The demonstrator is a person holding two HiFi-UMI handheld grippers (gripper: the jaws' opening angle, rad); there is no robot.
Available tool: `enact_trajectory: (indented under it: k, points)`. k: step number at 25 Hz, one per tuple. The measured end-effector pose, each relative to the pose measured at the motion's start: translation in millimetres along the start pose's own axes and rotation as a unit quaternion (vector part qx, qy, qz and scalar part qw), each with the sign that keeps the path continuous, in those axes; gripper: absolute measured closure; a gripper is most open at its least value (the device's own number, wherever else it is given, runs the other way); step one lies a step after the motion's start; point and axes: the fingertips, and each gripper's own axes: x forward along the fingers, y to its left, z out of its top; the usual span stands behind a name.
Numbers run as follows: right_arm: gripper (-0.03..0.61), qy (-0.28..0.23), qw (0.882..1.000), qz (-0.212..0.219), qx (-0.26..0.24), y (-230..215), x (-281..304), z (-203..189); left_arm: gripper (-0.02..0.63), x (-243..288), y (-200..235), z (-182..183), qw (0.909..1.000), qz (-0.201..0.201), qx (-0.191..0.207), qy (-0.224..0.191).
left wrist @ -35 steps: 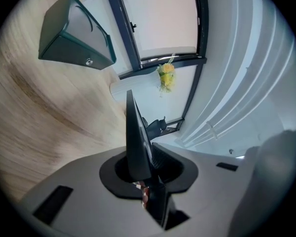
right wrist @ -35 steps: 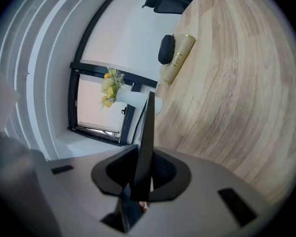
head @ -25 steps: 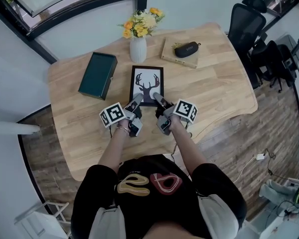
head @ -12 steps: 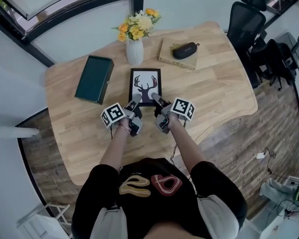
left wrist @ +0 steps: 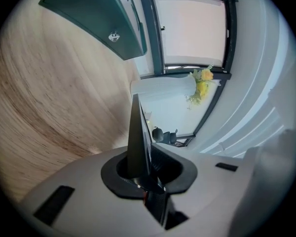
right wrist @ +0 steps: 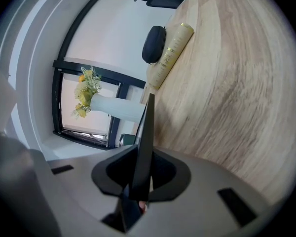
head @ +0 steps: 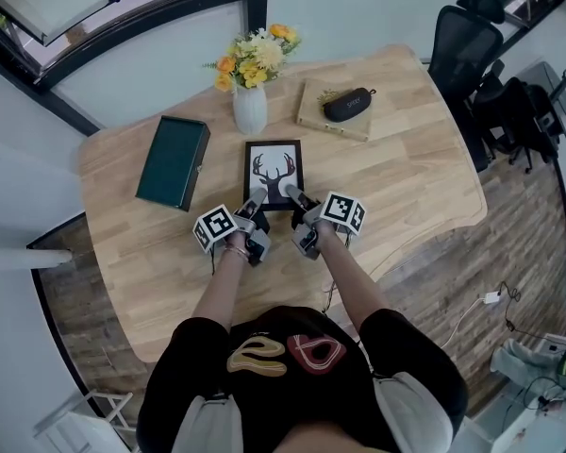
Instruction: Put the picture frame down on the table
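Note:
The picture frame (head: 273, 173), black-edged with an antler print, is held low over the wooden table (head: 406, 177), its face up towards the head view. My left gripper (head: 255, 199) is shut on its near left corner and my right gripper (head: 291, 194) on its near right corner. In the left gripper view the frame (left wrist: 137, 137) shows edge-on as a dark blade rising out of the jaws of that gripper (left wrist: 147, 174). The right gripper view shows the same thin edge (right wrist: 145, 142) clamped in the right gripper (right wrist: 140, 181). Whether the frame's far edge touches the table I cannot tell.
A dark green box (head: 174, 161) lies left of the frame. A white vase of yellow flowers (head: 249, 107) stands just beyond it. A book with a black case (head: 349, 104) on top lies at the back right. Office chairs (head: 464, 41) stand past the table's right end.
Both grippers have sunk towards the tabletop with the frame still held between them. The frame now looks smaller and lower in the head view.

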Motion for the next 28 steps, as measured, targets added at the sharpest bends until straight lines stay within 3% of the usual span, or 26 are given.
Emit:
enact_trajectory:
  k: [9, 23, 28]
  points:
    - [0.508, 0.004, 1.000, -0.008, 0.013, -11, 7, 6, 0.561, 9, 11, 2, 0.9997, 0.013, -0.018, -0.009]
    - [0.494, -0.002, 1.000, -0.012, -0.003, -23, 8, 3, 0.561, 10, 17, -2, 0.9994, 0.032, 0.002, -0.008]
    - [0.416, 0.031, 0.998, -0.022, -0.051, -26, 8, -5, 0.572, 12, 21, -4, 0.9988, 0.046, 0.012, -0.010]
